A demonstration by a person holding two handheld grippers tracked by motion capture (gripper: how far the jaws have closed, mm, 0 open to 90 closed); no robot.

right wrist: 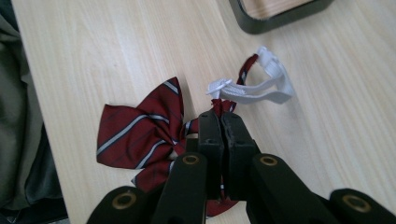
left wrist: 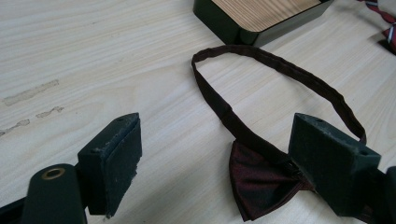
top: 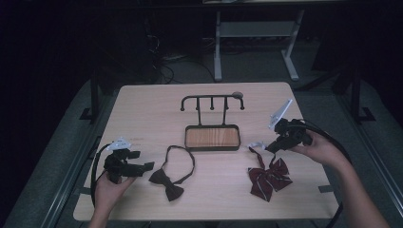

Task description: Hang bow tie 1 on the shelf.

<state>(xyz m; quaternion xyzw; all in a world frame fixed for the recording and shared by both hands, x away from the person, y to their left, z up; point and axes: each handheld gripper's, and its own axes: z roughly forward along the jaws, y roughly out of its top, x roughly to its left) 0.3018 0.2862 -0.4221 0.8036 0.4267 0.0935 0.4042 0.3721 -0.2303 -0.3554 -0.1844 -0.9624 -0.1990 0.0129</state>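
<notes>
Right tool (right wrist: 220, 122) clamped on striped bow tie's (right wrist: 140, 133) strap, bow trailing toward table edge, left tool (left wrist: 224, 158) wide open, empty.

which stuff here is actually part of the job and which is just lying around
In the job:
- striped red bow tie, its strap pinched by the right gripper
- hook stand

Lying about:
- dark bow tie, between the open left gripper's jaws, untouched
- table

bow ties (top: 167, 182) (top: 267, 177) before rack (top: 212, 137)
</notes>
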